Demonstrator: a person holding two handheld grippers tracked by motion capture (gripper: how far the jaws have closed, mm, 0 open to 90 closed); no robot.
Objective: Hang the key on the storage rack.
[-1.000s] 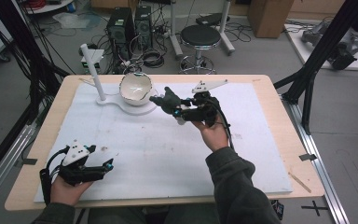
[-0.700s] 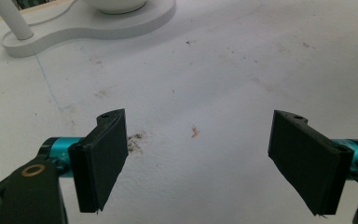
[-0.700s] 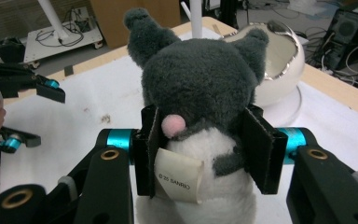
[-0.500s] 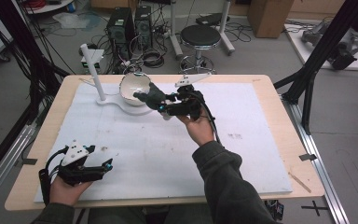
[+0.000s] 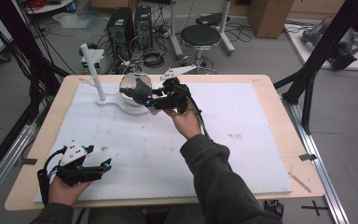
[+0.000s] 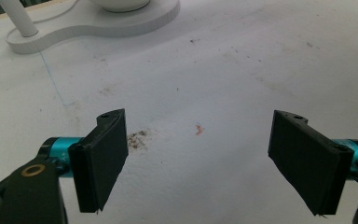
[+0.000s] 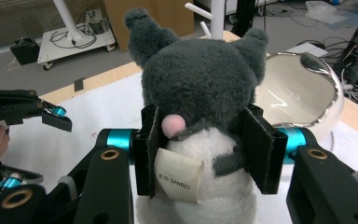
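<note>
Plush toy (image 7: pixel 200 88): fuzzy grey head, white belly, clamped in the right tongs (image 7: pixel 205 149); its lower body is cut off.
Bowl (image 7: pixel 303 93): glossy, rounded, just beyond the right tongs.
Left tongs (image 6: pixel 209 163): pads wide apart over the speckled white mat (image 6: pixel 223 70) on the counter (image 5: pixel 279 81).

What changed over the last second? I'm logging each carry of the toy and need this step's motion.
The right gripper, shut on the grey plush toy, carried it leftward across the white mat until it hangs at the shiny bowl. Nothing was grasped or released. The left gripper stayed open near the table's front left corner; the bowl and its white stand kept their places.
</note>
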